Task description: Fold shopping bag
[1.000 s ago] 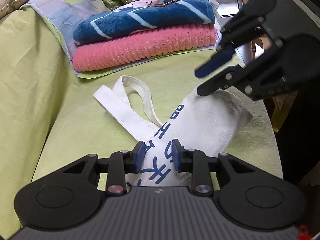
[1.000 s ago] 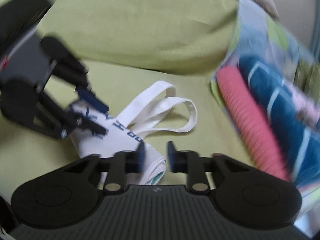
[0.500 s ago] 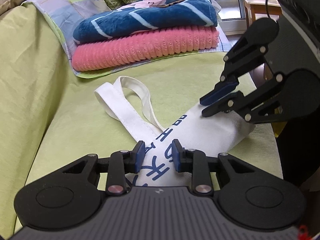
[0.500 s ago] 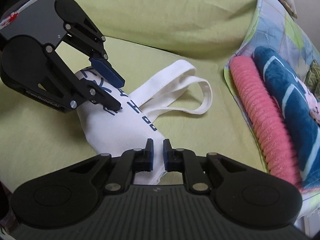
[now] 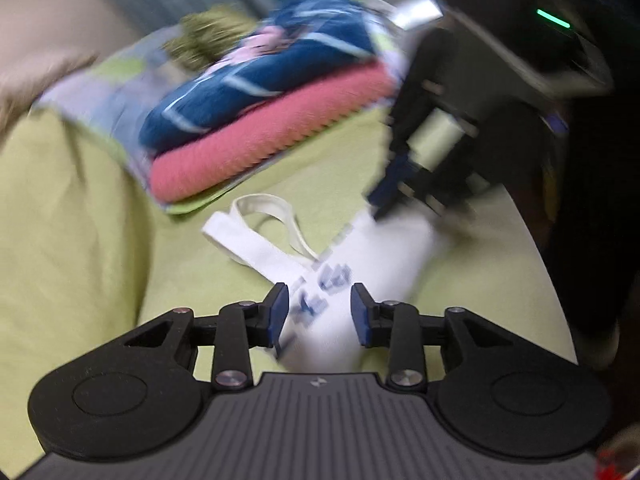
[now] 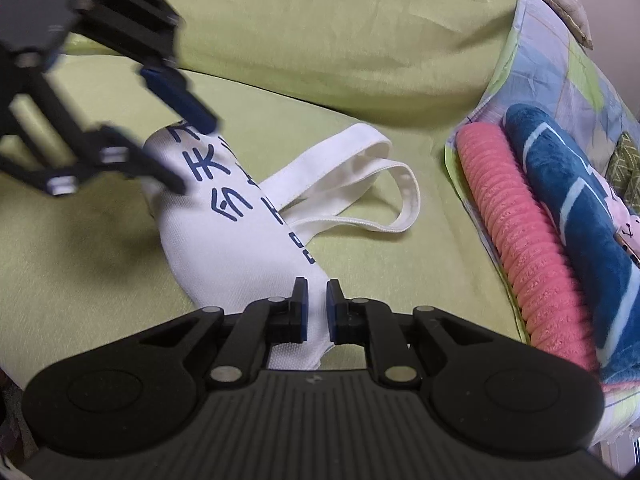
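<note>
Lying on the green sofa seat point(image 6: 256, 92), the shopping bag point(image 6: 224, 232) is already gathered into a narrow strip, handles point(image 6: 360, 172) loose. Left claw point(image 5: 319, 312) is opening around one end; right claw point(image 6: 317, 308) pinches the other. Further folds seem left.

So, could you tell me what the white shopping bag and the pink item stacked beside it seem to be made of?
The shopping bag looks like matte white non-woven or canvas-type fabric: a fine dotted weave shows, with stitched strap edges and printed blue characters. The pink item seems to be a soft, fuzzy ribbed fabric, perhaps chenille or fleece, judging by its regular raised ridges; which exactly is not clear.
</note>
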`<state>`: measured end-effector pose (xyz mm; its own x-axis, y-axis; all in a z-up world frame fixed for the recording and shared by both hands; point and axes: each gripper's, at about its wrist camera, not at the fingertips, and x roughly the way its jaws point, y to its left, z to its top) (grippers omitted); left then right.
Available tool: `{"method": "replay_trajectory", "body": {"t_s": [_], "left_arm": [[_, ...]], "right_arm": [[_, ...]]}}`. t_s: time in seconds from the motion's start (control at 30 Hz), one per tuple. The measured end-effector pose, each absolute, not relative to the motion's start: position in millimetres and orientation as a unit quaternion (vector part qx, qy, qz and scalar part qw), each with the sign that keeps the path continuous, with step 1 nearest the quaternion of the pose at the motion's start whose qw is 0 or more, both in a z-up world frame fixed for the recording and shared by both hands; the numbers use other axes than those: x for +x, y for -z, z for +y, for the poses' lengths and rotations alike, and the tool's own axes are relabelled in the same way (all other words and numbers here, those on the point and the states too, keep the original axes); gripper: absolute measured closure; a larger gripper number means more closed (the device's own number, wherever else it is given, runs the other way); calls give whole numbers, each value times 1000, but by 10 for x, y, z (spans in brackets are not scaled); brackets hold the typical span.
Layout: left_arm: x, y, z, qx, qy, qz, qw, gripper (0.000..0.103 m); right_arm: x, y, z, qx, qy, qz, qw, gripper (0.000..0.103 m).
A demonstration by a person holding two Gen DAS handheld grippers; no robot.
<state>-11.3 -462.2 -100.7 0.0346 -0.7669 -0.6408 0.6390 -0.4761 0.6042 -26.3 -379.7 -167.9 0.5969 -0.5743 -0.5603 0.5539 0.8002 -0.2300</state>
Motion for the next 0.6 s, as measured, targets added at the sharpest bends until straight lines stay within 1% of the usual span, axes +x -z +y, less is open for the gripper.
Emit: {"method": "replay_trajectory", "body": {"t_s": [0.1,0.2,0.33,0.43,0.53,0.57,0.6], "left_arm": [[-185,1237,-4580,581,653,-122,470,53],[-219,1449,-4672,605,631,-159,458,46],[-232,1663,-4821,609,625,-157,463,46],[-212,1694,-4854,602,628,-151,470,46],[-196,1694,-4861,599,630,-148,473,46],[-193,1694,-4868,598,630,-147,473,46],[-188,1690,-4869,598,630,-147,473,46]], "right_arm": [[-260,1689,-3767,-26,315,317,894,92],[-266,1679,-3766,-25,314,316,895,92],[-271,1691,-3747,-36,315,311,896,92],[-264,1683,-3767,-44,309,305,899,92],[-278,1646,-3739,-95,285,308,903,91],[-304,1608,-3717,-111,272,306,906,80],[-344,1565,-3690,-125,255,300,911,71]]}}
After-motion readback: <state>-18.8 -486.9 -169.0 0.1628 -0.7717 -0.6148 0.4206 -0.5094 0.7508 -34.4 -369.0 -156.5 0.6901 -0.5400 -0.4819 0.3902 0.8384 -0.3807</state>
